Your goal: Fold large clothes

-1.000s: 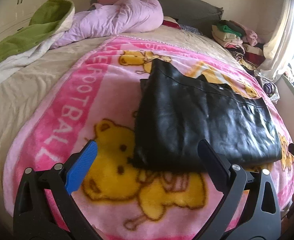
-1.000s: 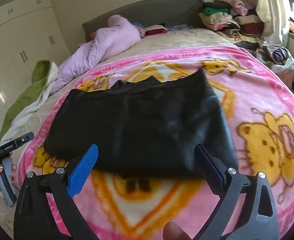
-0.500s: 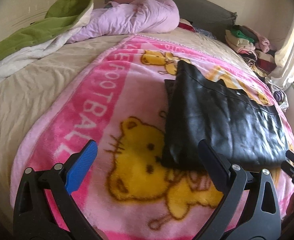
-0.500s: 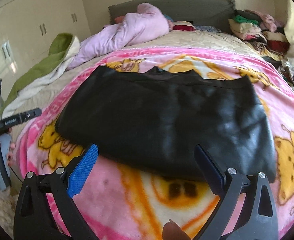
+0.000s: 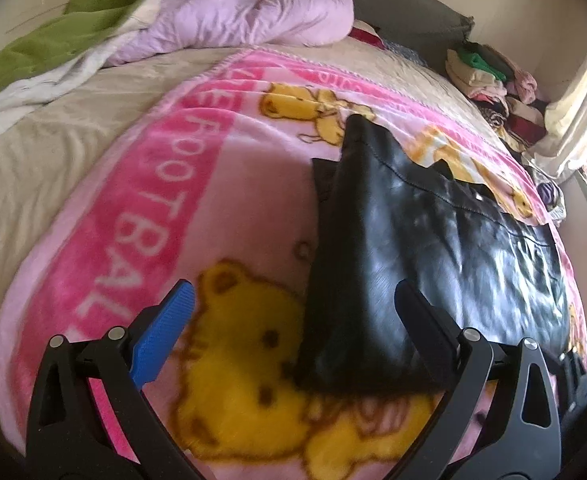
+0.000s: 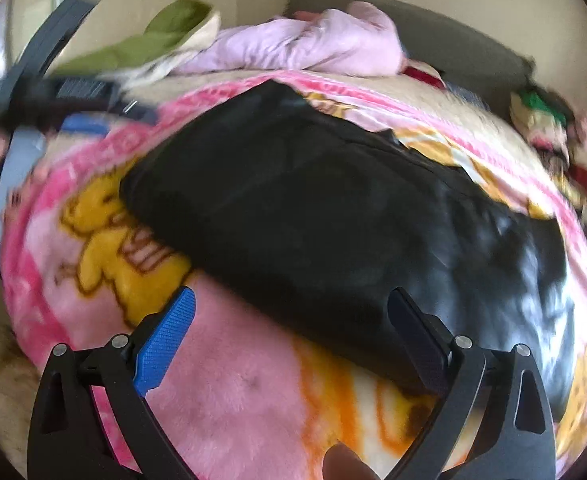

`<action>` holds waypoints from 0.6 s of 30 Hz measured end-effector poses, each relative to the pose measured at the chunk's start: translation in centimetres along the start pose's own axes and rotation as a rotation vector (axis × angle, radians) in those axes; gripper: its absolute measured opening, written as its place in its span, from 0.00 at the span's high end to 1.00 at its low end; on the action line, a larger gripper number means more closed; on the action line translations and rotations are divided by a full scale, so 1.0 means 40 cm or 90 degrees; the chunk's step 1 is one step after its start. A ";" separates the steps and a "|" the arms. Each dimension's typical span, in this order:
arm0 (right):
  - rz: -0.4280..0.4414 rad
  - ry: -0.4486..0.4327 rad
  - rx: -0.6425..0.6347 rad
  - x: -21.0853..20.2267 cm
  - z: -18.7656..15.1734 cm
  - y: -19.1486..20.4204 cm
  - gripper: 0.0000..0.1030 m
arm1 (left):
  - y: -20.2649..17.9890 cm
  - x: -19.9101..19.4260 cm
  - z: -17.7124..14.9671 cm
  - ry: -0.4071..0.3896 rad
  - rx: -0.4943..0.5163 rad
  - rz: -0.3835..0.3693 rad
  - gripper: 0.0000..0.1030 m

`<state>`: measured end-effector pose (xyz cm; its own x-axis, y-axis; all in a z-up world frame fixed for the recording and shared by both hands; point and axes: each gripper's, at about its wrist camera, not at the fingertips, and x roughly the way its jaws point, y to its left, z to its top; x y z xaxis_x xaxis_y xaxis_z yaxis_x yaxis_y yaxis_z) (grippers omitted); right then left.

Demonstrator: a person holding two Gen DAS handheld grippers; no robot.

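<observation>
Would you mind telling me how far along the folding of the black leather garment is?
Done: the shiny black leather garment already lies folded into a flat rectangle on the pink cartoon-bear blanket. In hand: nothing; the left gripper and right gripper are both open over its near edge. Left: probably one more fold.

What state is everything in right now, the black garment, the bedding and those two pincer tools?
black leather garment: folded flat on blanket
pink cartoon blanket: spread over bed
lilac duvet: bunched by headboard
clothes pile: stacked beside bed
left gripper: open, empty
right gripper: open, empty
</observation>
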<state>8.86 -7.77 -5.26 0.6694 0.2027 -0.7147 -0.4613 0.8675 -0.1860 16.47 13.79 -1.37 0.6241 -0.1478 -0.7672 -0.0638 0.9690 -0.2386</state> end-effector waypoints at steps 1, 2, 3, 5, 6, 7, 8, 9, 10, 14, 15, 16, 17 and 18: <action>-0.017 0.001 -0.023 0.011 0.000 0.015 0.06 | -0.009 0.016 0.012 0.006 0.005 -0.004 0.09; -0.037 0.000 -0.046 0.021 -0.001 0.030 0.05 | -0.015 0.026 0.019 0.009 0.008 -0.005 0.09; -0.050 -0.001 -0.062 0.030 0.000 0.041 0.05 | -0.019 0.035 0.026 0.010 0.010 -0.006 0.09; -0.070 -0.001 -0.082 0.048 0.003 0.050 0.04 | -0.028 0.062 0.042 0.020 0.013 -0.005 0.09; -0.079 -0.001 -0.089 0.056 0.005 0.052 0.04 | -0.031 0.074 0.049 0.025 0.015 -0.005 0.09; -0.090 -0.001 -0.100 0.068 0.008 0.055 0.04 | -0.035 0.090 0.055 0.031 0.018 -0.003 0.09; -0.096 -0.001 -0.106 0.075 0.009 0.055 0.04 | -0.038 0.103 0.060 0.037 0.020 0.000 0.09; -0.101 -0.003 -0.112 0.083 0.012 0.056 0.04 | -0.039 0.116 0.066 0.042 0.023 0.002 0.09; -0.105 -0.004 -0.116 0.091 0.016 0.057 0.04 | -0.040 0.127 0.069 0.046 0.025 0.007 0.09; -0.128 -0.012 -0.145 0.125 0.031 0.070 0.04 | -0.035 0.158 0.082 0.058 0.023 0.007 0.09; -0.131 -0.014 -0.150 0.129 0.033 0.073 0.04 | -0.034 0.164 0.084 0.060 0.022 0.005 0.09; -0.137 -0.017 -0.158 0.136 0.036 0.077 0.04 | -0.032 0.171 0.087 0.063 0.020 0.002 0.09; -0.141 -0.018 -0.162 0.138 0.038 0.081 0.04 | -0.029 0.178 0.089 0.065 0.017 -0.001 0.09; -0.145 -0.021 -0.163 0.137 0.041 0.087 0.05 | -0.029 0.184 0.090 0.067 0.015 -0.003 0.09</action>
<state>11.89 -2.90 -8.73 0.7887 0.0345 -0.6137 -0.4259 0.7506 -0.5052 23.95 12.28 -4.58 0.5386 -0.1715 -0.8249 -0.0423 0.9723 -0.2298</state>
